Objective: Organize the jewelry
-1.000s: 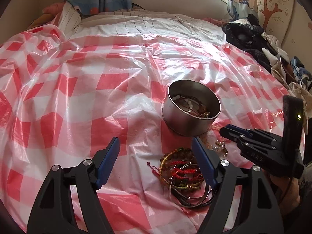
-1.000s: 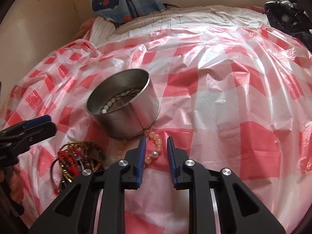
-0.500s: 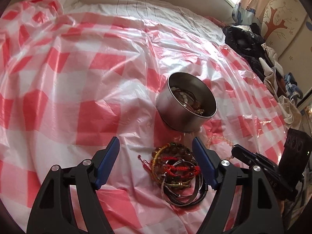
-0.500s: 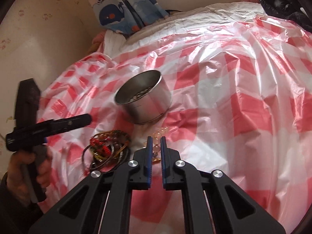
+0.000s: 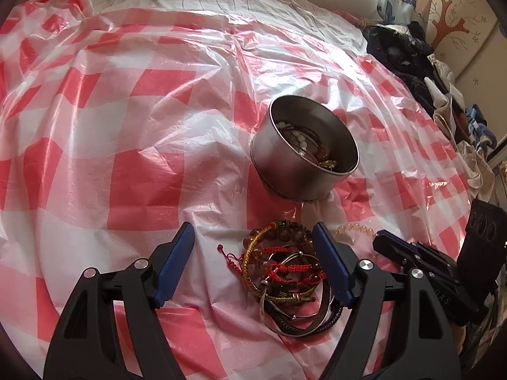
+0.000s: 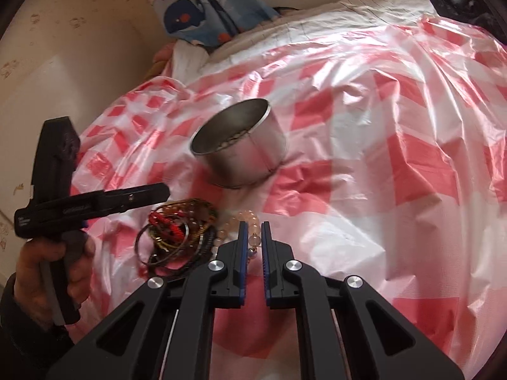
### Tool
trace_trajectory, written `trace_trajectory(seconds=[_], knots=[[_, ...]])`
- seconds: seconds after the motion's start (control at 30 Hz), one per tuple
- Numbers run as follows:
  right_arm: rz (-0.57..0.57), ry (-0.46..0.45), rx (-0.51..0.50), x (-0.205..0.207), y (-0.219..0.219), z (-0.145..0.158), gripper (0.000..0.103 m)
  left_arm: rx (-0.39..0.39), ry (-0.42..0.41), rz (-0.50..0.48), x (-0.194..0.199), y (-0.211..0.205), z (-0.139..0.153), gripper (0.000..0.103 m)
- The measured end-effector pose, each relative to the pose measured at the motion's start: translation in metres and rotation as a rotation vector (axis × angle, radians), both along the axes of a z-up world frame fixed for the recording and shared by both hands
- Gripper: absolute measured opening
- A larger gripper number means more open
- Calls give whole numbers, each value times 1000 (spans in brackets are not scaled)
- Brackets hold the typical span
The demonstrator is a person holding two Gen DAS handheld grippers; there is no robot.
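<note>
Two grippers tilt down over the checked sheet [image 5: 133, 145]: left gripper [image 5: 253, 255] gapes wide above the bracelet pile [image 5: 286, 269], lower than before; right gripper [image 6: 254, 237], jaws just reopening slightly, straddles the pale bead bracelet [image 6: 244, 220] without pinching it, near the steel tin [image 6: 242, 148].

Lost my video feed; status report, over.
Left gripper open above tangled bracelet pile. Right gripper jaws just reopened slightly around pale pink bead bracelet. Round steel tin unobstructed.

Red-and-white checked sheet [image 5: 152, 171], silver tin [image 5: 294, 174]
</note>
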State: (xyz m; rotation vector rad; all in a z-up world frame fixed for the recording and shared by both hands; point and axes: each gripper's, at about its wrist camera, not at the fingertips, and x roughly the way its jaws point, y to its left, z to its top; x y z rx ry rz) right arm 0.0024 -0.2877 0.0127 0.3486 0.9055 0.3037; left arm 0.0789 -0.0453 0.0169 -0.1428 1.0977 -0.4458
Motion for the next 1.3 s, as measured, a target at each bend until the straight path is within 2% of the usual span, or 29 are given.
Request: trace_trajectory(seconds=[0.03,0.07,0.1,0.13,0.17,0.23,0.3,0.33,0.43,0.5,0.53,0.6,0.7,0.73,0.77,0.83,0.87,1.1,1.2,1.27,1.3], knots=[[-10,0,-12,1,0,-1,30,0,-2,-4,-1,0,0,66],[-14,-4,-24,0,0,-1,45,10,-9,-9,-1,-1,1,54],[-14,-8,-43,1,2,-1,46,22,-24,-15,-3,-2,3,45],[-9,-2,-62,2,5,-2,46,11,-30,-30,-4,-2,5,22],[-5,4,-81,2,7,-5,46,-10,-31,-39,-4,-1,8,11],[0,7,-112,1,10,-8,46,-31,-58,-54,-8,-1,17,2],[4,3,-141,0,13,-10,46,-111,-81,-70,-12,4,27,1],[5,2,-147,0,14,-10,46,-123,-85,-69,-13,6,31,1],[3,-1,-145,-1,13,-10,46,-93,-71,-61,-13,11,32,2],[1,0,-138,-1,13,-10,47,-83,-15,-48,-10,14,21,28],[1,-1,-137,-1,13,-10,47,-77,-4,-40,-9,15,16,56],[3,-4,-143,-1,15,-10,49,-65,6,-34,-9,15,10,59],[6,-7,-149,-2,16,-11,50,-41,5,-46,-8,11,5,59],[7,-8,-148,-2,16,-11,50,-38,7,-51,-8,10,3,50],[7,-8,-147,-2,16,-11,50,-35,14,-64,-7,8,0,31],[7,-8,-148,-2,17,-11,51,-26,9,-93,-9,3,0,9],[6,-8,-149,-2,17,-11,51,-39,-5,-105,-11,1,5,3],[5,-10,-152,-2,17,-11,51,-311,-55,-129,-21,20,40,2],[6,-10,-154,-2,17,-11,51,-394,-45,-120,-20,29,43,2],[7,-10,-157,-2,17,-11,51,-411,-43,-114,-19,31,43,2],[7,-10,-158,-2,17,-11,51,-455,-37,-116,-20,34,44,2]])
